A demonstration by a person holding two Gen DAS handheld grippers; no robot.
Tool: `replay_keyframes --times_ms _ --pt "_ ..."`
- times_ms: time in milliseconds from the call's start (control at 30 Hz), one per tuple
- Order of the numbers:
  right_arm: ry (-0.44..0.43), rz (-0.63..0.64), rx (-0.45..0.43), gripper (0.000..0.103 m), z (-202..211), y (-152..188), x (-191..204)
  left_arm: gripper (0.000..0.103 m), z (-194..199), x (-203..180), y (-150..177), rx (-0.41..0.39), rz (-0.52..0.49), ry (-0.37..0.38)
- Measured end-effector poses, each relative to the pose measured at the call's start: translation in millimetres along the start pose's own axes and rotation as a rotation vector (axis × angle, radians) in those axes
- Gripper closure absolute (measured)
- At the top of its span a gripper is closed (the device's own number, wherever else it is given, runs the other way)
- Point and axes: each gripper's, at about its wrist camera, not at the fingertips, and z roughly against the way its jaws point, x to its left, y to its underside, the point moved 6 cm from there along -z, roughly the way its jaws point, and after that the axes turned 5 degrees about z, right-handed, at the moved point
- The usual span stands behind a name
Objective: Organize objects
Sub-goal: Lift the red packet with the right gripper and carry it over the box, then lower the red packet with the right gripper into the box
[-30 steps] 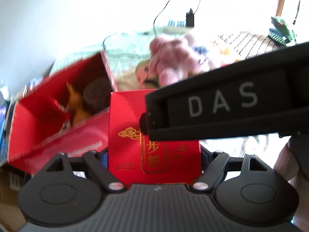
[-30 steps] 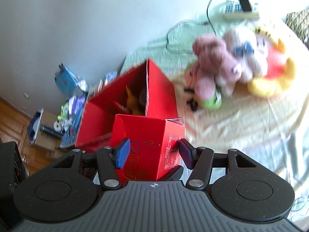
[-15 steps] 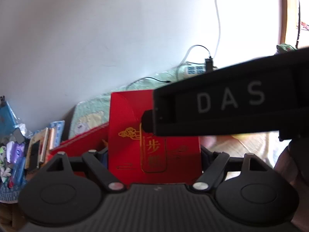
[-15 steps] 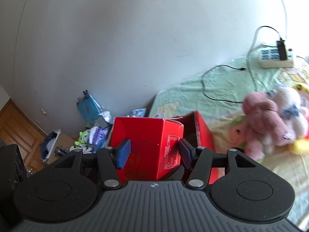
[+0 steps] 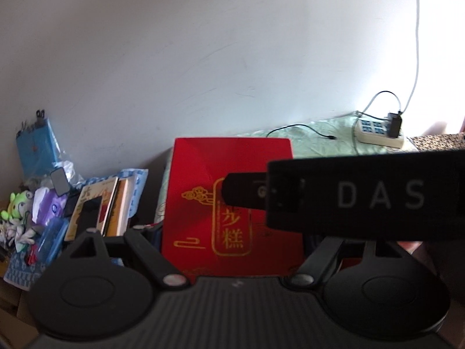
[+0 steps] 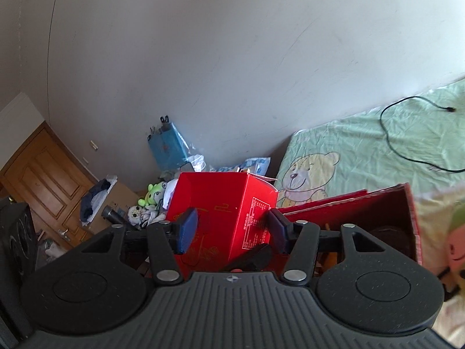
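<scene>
**Left wrist view:** My left gripper (image 5: 232, 234) holds the red box (image 5: 203, 192), which fills the span between the jaws, raised in front of the wall. The right gripper (image 5: 363, 200) crosses the box's face. With two tools on one thin card box, any mismatch in their motion could, I judge, twist or buckle it, or drop it into the clutter (image 5: 58, 203) off the bed's end. A second ago this view showed the big box and the plush pile. Now it shows the wall, the clutter and the power strip (image 5: 377, 131), and the grip has not changed.

**Right wrist view:** My right gripper (image 6: 231, 229) is closing, its blue pads (image 6: 186, 229) on the box (image 6: 221, 192), which is turned corner-on. A hold that close to a corner could slip or dent the card. The big box (image 6: 392, 203) lies to the right on the bed (image 6: 348, 151) near its corner, close enough for a swing to clip its rim. A second ago the plush sat mid-frame. Now only a piece of plush (image 6: 456, 232) shows at the right edge, and a door (image 6: 43, 174) has come into view on the left.
</scene>
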Motion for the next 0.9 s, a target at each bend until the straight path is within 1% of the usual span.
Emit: replay_keyframes --times_ms 67,133,200,333,467,533,667,800,900 --pt "-0.007 -0.005 0.030 0.047 -16.0 5.9 -2.2 0.023 -8.1 11.1 10.0 0.019 0.018 -0.005" --pt "-0.008 -0.005 0.060 0.047 -29.7 11.9 -4.1 0.024 -40.7 28.7 8.0 0.054 0.034 -0.009" --pt "-0.006 -0.014 0.094 0.047 -41.7 18.2 -7.8 0.024 -41.7 25.0 18.5 0.087 0.045 -0.014" --pt "-0.002 -0.036 0.172 0.047 -62.9 30.5 -14.3 0.024 -79.2 44.0 34.8 0.149 0.062 -0.022" --pt "0.018 -0.040 0.249 0.047 -80.0 40.5 -21.9 0.024 -96.1 46.7 46.3 0.218 0.088 -0.014" --pt "0.023 -0.065 0.287 0.047 -86.8 44.3 -28.4 0.024 -107.8 51.2 52.7 0.250 0.094 -0.009" --pt "0.032 -0.114 0.353 0.047 -99.6 52.1 -38.6 0.024 -117.7 48.2 65.2 0.304 0.093 -0.011" --pt "0.032 -0.135 0.378 0.046 -105.4 57.8 -41.8 0.024 -124.2 46.2 73.3 0.351 0.106 -0.015" --pt "0.031 -0.135 0.387 0.046 -107.6 57.1 -42.2 0.024 -122.3 42.9 73.6 0.350 0.094 -0.031"
